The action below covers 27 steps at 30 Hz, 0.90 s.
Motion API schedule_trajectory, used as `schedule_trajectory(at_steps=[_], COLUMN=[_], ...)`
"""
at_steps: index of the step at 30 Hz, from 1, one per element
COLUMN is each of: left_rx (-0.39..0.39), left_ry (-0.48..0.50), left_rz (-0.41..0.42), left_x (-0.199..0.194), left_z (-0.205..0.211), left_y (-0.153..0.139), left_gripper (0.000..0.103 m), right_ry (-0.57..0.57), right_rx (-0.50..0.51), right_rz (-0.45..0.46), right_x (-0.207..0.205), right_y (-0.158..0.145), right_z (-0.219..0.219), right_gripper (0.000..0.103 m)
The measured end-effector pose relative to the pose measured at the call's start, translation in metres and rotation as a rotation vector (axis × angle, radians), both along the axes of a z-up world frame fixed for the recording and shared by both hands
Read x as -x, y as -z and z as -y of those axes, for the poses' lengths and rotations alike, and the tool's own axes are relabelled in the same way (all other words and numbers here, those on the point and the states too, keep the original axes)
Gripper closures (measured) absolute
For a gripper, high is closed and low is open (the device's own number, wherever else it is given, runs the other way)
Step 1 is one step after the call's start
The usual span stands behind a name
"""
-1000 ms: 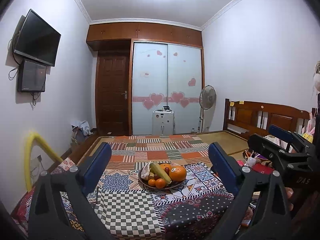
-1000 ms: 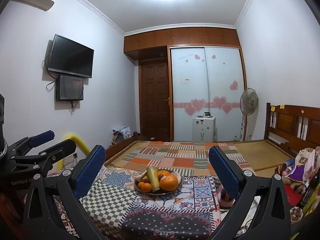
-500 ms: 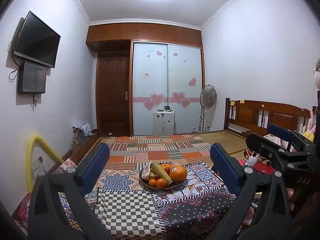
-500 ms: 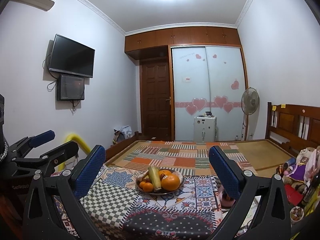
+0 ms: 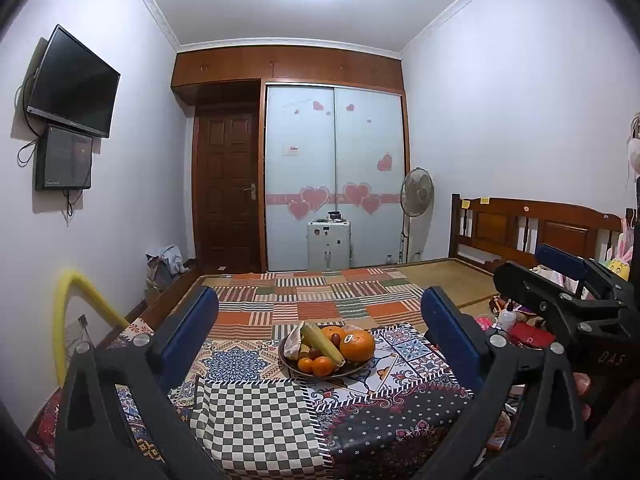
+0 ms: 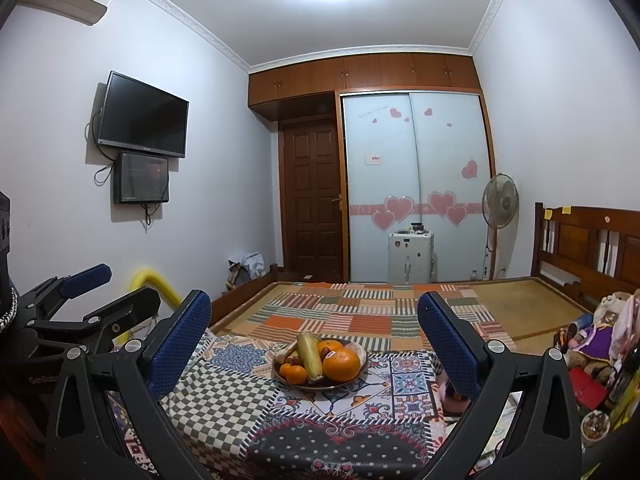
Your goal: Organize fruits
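Both grippers, left gripper (image 5: 318, 328) and right gripper (image 6: 314, 332), are hovering near the fruit bowl (image 5: 356, 369), fingers spread wide; descending slowly onto one fruit seems wisest.

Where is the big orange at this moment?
In both wrist views the big orange lies on the right side of the fruit plate, beside the banana, on the patterned tablecloth ahead of both open claws.
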State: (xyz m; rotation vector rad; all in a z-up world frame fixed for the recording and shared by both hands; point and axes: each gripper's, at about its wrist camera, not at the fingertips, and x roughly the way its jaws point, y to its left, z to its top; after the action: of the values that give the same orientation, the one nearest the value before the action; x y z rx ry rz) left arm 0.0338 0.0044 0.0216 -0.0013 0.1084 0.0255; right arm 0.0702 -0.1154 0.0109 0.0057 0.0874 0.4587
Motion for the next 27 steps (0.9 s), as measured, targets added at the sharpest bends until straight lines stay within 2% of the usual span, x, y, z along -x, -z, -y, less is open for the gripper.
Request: schedule_trajectory(at_steps=[27], left_rx=[0.007], left_ry=[0.029], left_rz=[-0.023], left_x=[-0.0084], left_z=[0.0009], left_y=[0.0035], left_gripper=[0.0], right_ry=[-0.003], right_rx=[-0.008], right_rz=[-0.012], right_x=[-0.0033], right_y=[0.0001], right_z=[-0.0024], right_gripper=[0.0])
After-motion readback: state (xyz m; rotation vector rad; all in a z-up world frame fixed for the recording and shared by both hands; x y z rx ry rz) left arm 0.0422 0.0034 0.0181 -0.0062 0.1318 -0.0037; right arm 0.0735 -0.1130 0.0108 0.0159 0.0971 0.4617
